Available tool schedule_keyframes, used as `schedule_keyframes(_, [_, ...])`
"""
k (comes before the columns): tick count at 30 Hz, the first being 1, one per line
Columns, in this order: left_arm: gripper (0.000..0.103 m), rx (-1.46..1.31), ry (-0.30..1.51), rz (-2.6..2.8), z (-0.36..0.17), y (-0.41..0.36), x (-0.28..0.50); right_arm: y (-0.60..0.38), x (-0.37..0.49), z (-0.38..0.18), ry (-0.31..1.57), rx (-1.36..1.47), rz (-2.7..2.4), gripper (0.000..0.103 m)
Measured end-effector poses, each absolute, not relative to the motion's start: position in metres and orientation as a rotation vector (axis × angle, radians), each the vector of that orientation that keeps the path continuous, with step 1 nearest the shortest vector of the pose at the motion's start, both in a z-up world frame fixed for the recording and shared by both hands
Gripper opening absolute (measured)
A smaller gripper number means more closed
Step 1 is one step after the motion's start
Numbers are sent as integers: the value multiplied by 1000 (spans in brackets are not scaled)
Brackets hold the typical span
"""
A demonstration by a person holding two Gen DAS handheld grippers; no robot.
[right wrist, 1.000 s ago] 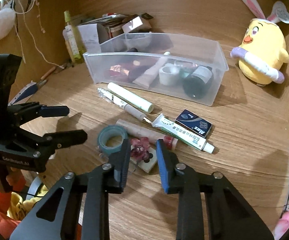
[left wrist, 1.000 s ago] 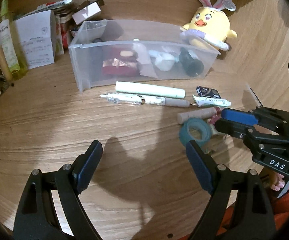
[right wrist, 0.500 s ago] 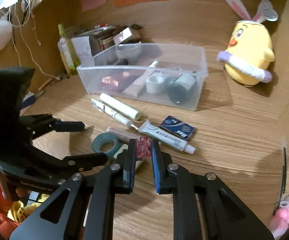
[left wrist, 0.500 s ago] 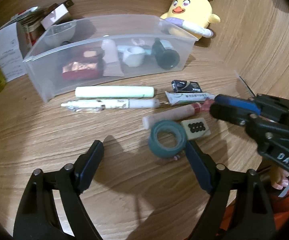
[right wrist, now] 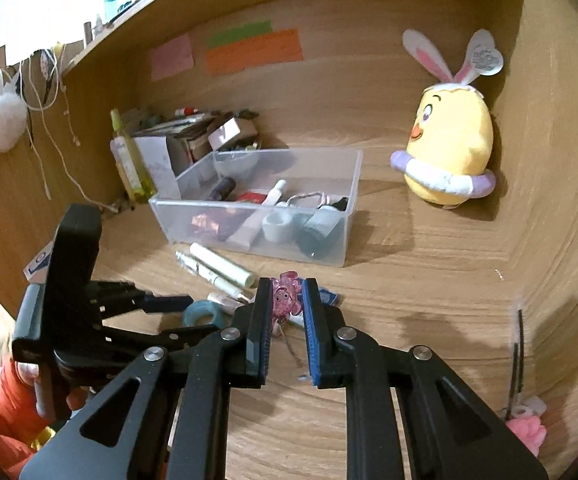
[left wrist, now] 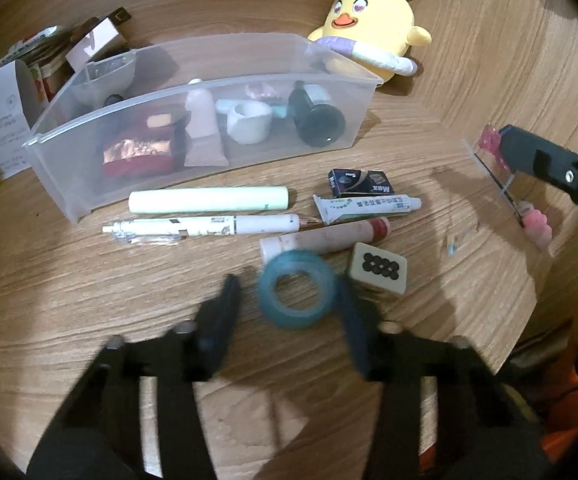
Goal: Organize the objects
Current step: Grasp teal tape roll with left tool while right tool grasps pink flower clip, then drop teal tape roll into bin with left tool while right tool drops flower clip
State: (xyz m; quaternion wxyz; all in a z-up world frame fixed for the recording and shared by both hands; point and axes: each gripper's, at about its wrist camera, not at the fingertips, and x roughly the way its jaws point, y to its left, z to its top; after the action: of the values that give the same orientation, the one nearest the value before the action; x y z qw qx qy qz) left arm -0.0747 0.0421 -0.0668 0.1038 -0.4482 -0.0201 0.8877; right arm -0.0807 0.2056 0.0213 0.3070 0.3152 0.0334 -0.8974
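Three paper notes (right wrist: pixel 245 50) on wood back panel, cluttered wooden desk (right wrist: pixel 429 300)

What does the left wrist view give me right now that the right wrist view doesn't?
Only the left wrist view shows the mahjong tile and the black Max box lying on the desk, with the left gripper open around the teal tape roll. Only the right wrist view shows the sticky notes on the back wall and the right gripper shut on the pink charm. Both show the clear bin and the chick plush.
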Motion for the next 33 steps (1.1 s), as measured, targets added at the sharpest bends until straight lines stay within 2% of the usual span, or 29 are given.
schedule_keyframes(8, [39,-1282,-85,2648,-64,38,-68,204,-94,23,51,843,-2376,13])
schedule_keyframes(17, [39,-1152,-135,2750,-30,18,-60,184,-111,45,39,765,-2373,13])
schedule_keyframes(33, [39,-993,-172,2962,34,-38,-109,120,-167,95,73,643,-2383,13])
